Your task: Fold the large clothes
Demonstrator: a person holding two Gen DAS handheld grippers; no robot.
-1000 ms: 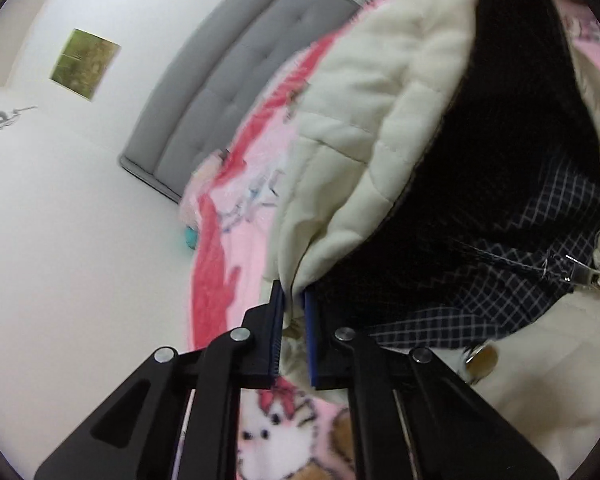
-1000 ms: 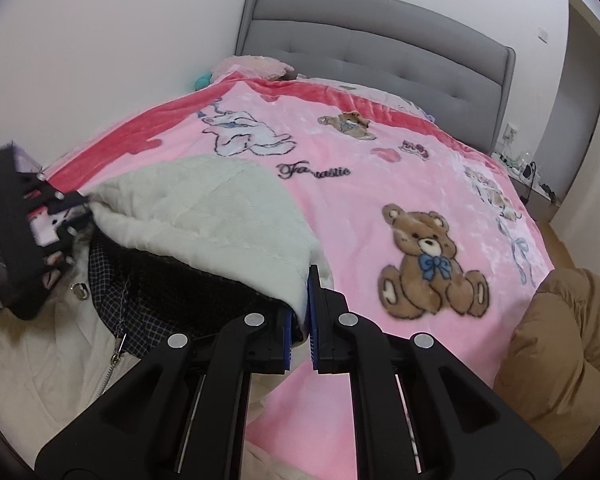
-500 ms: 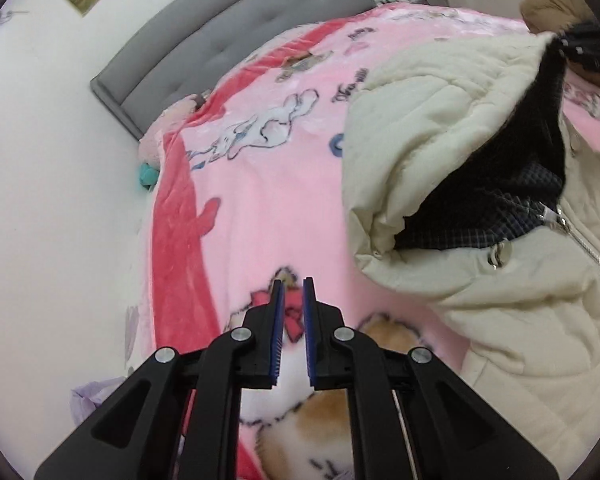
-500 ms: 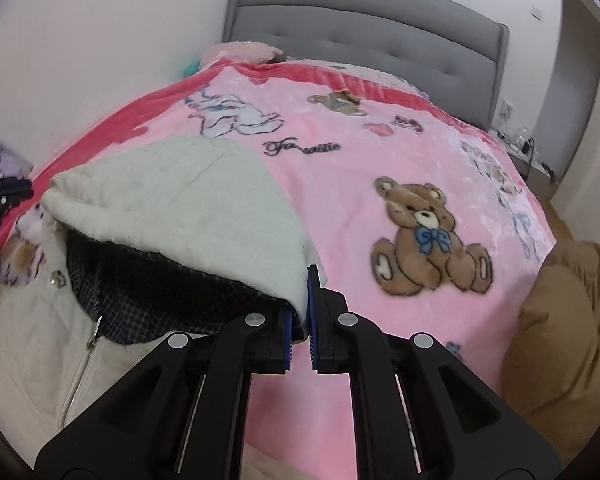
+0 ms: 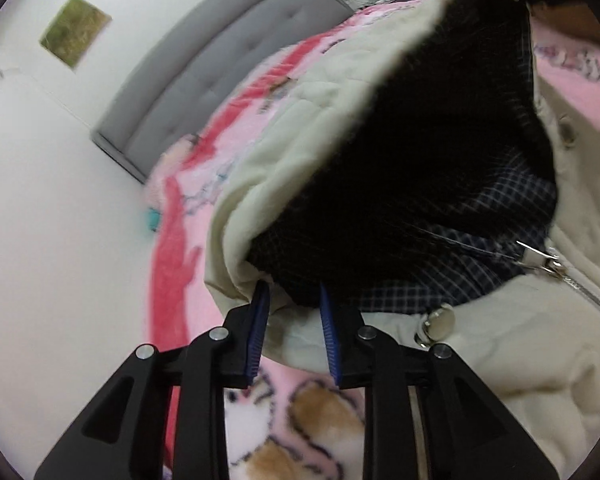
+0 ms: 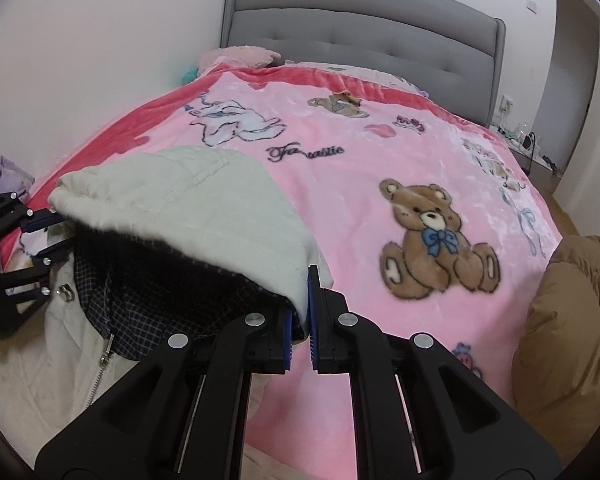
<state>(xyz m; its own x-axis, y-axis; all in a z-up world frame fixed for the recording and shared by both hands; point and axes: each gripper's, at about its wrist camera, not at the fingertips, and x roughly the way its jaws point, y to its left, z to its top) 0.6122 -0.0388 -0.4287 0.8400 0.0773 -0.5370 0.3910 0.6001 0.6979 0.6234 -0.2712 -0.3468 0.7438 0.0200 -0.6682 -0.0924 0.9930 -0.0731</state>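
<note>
A cream quilted hooded jacket (image 6: 188, 196) with dark checked lining (image 6: 140, 300) lies on the pink blanket. My right gripper (image 6: 299, 320) is shut on the right edge of the hood. My left gripper (image 5: 294, 320) is open, its blue pads on either side of the hood's left edge (image 5: 236, 264), and shows at the far left of the right wrist view (image 6: 40, 236). The hood (image 5: 300, 120) opens wide toward the left camera. The zipper (image 6: 100, 364) and snaps (image 5: 436, 322) show on the jacket front.
The pink cartoon blanket (image 6: 380, 168) covers the bed, with a grey padded headboard (image 6: 360, 40) at the far end. A tan padded garment (image 6: 564, 320) lies at the right. A pink plush (image 6: 240, 56) sits by the headboard. White walls stand at the left.
My left gripper let go of the hood, drew back shut, then moved in again and opened around the hood's left edge. My right gripper kept its hold on the hood.
</note>
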